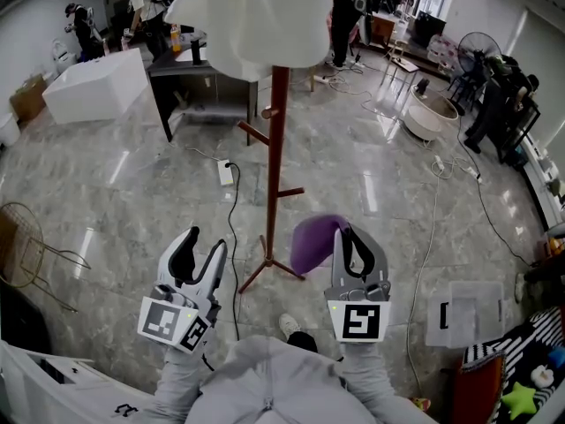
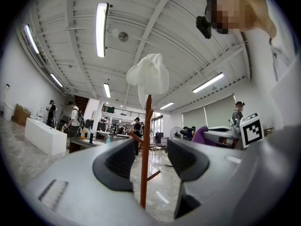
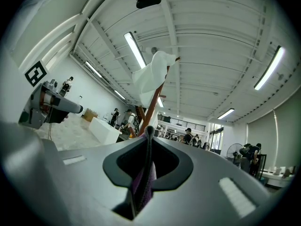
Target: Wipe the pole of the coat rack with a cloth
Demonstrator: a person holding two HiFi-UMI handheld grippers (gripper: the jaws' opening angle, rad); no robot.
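Purple cloth (image 1: 311, 241) was pinched in the right tongs (image 1: 350, 233), their jaws pressed together on it, just to the right of the coat rack's reddish-brown pole (image 1: 276, 162) and near its foot. The left tongs (image 1: 203, 244) were spread with nothing gripped, held left of the pole and apart from it. A white garment (image 1: 247, 16) draped the rack's top. Grey marble floor (image 1: 132, 193) lay beneath.

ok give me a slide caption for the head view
Right claw holding a purple cloth near the coat rack pole, left claw open and empty.
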